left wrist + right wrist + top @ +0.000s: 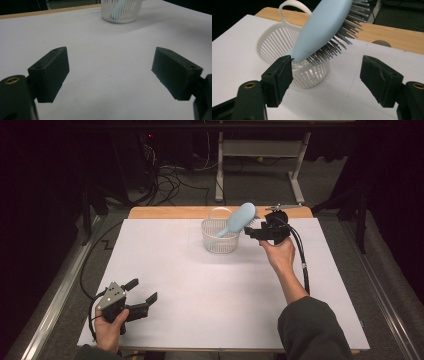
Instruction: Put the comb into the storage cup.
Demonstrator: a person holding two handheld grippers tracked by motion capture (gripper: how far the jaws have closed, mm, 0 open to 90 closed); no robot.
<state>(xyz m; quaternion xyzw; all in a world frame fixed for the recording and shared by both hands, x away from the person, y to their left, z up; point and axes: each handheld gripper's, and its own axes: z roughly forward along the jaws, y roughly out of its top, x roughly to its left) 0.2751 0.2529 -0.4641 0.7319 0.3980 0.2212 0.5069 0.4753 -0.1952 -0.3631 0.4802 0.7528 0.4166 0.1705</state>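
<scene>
While propped in the basket: handle end down inside, bristled head up and out over the rim, tilted toward the right gripper.
Hairbrush: light blue plastic hairbrush (237,221) with grey bristles, oval head; bristles face the right gripper in the right gripper view (322,27).
Basket: small white slotted plastic basket (214,240) with a looped handle, standing upright on the far middle of the table, near the wooden edge; also seen at the top of the left gripper view (130,13) and behind the brush in the right gripper view (272,42).
Right gripper: black two-jaw gripper (256,233) held just right of the basket, jaws pointing at it; cable trailing back along the forearm.
Right tongs: wide apart, pads free (one pad sits just in front of the brush's lower back in the right gripper view (325,73); contact there cannot be told, and the other pad is well clear), nothing pinched.
Left gripper: black two-jaw gripper with a grey three-cornered plate (141,295), held low at the near left corner of the table, well apart from basket and brush.
Left tongs: wide, bare table between the pads (110,72).
Table: white board top (200,290) with a pale wooden strip along the far edge.
Hands: one hand around each gripper body, dark sleeve on the right forearm.
</scene>
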